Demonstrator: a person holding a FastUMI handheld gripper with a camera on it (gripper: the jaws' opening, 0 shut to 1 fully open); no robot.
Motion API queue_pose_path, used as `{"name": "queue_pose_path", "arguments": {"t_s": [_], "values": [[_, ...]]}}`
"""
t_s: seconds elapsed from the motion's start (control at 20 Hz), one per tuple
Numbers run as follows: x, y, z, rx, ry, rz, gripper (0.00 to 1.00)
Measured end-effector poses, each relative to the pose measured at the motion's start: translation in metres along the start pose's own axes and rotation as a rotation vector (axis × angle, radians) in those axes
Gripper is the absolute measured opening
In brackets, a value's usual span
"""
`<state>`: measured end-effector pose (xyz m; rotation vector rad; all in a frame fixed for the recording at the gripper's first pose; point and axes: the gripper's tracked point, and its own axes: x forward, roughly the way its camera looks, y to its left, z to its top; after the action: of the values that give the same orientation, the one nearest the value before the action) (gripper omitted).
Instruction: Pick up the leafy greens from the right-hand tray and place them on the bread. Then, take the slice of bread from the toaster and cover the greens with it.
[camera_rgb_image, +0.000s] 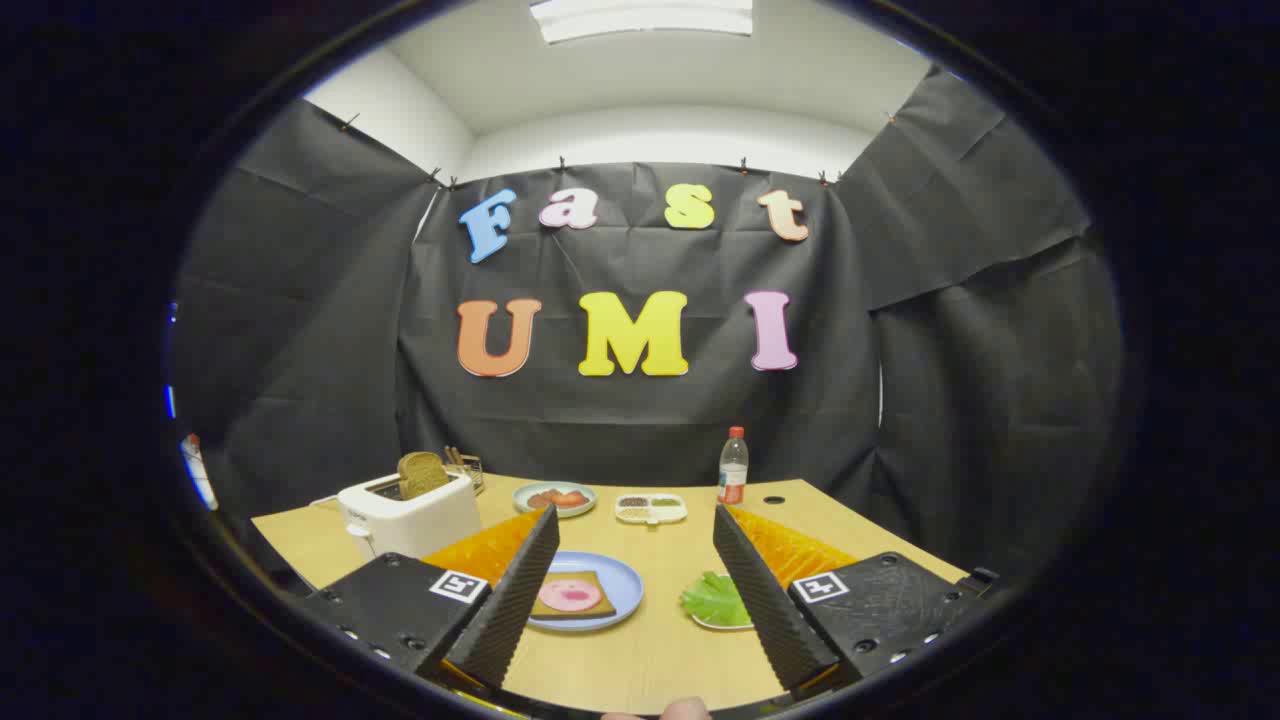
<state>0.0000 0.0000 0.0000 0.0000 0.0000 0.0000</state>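
On the wooden table (650, 650) nothing seems done yet. The leafy greens (715, 598) lie on their tray just inside the right finger; the gripper (637, 590) is spread wide, empty. The bread (570, 597) on the blue plate (622, 585) carries what looks like ham. The toaster (405, 515) holds its slice; the bottle (733, 466) and dishes stand well beyond, clear.

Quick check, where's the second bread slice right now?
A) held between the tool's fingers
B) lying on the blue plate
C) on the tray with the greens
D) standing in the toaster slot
D: the bread slice sticks up out of the white toaster, while the tool is open with nothing between its fingers and the leafy greens lie untouched beside the right finger.
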Motion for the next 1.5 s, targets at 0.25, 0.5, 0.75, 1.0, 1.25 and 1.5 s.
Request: {"name": "queue_pose_path", "arguments": {"t_s": [0.25, 0.5, 0.75, 1.0, 1.25, 1.5], "values": [[-0.003, 0.003, -0.004, -0.005, 0.01, 0.003, 0.95], [-0.005, 0.005, -0.011, -0.013, 0.03, 0.004, 0.95], [-0.012, 0.009, -0.017, -0.018, 0.041, 0.016, 0.95], [-0.023, -0.012, -0.016, -0.025, 0.024, -0.02, 0.95], [-0.024, -0.043, -0.017, -0.043, 0.025, -0.078, 0.95], [0.001, -0.055, -0.02, -0.074, 0.071, -0.061, 0.95]]}}
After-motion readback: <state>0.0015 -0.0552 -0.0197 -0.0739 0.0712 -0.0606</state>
